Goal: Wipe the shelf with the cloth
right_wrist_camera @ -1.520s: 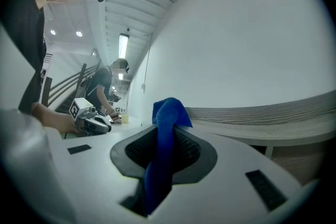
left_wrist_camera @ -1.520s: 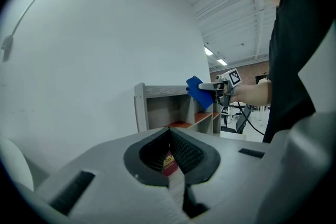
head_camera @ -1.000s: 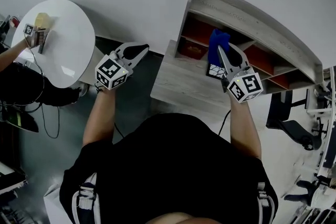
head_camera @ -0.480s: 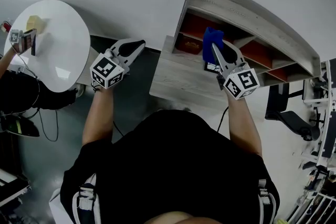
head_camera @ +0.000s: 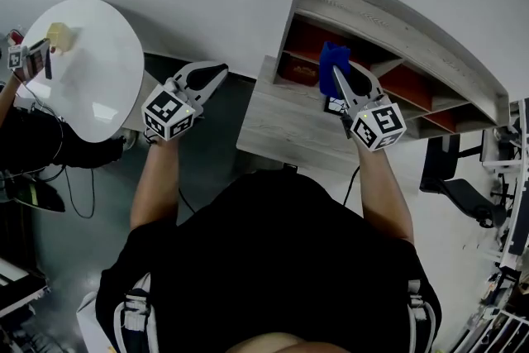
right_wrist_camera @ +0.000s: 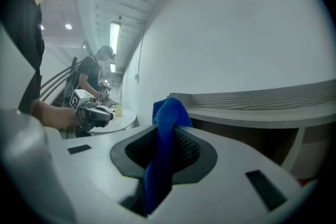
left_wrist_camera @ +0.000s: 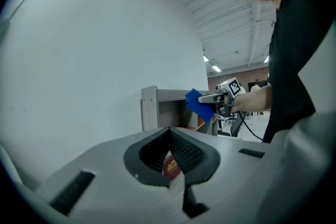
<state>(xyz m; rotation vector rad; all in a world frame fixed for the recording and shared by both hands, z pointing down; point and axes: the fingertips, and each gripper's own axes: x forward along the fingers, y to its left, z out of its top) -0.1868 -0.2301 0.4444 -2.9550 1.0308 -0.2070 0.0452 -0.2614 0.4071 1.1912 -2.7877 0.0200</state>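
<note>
A blue cloth (head_camera: 332,62) hangs from my right gripper (head_camera: 337,75), which is shut on it. The cloth is at the front of the grey wooden shelf unit (head_camera: 397,21), by its left compartment. In the right gripper view the cloth (right_wrist_camera: 167,118) is pinched between the jaws, with the shelf's top board (right_wrist_camera: 262,99) just beyond. My left gripper (head_camera: 213,72) is shut with nothing held and hovers left of the desk, apart from the shelf. The left gripper view shows the shelf's end (left_wrist_camera: 151,107) and the cloth (left_wrist_camera: 199,105) to the right.
The shelf unit stands on a grey wooden desk (head_camera: 277,124). A dark red box (head_camera: 299,72) sits in the shelf's left compartment. A round white table (head_camera: 91,62) is at the far left, where another person's hand (head_camera: 21,62) holds a gripper. An office chair (head_camera: 455,186) stands at the right.
My right gripper and the cloth have edged slightly left along the shelf front. The left gripper has barely moved. The hand at the round table has shifted.
</note>
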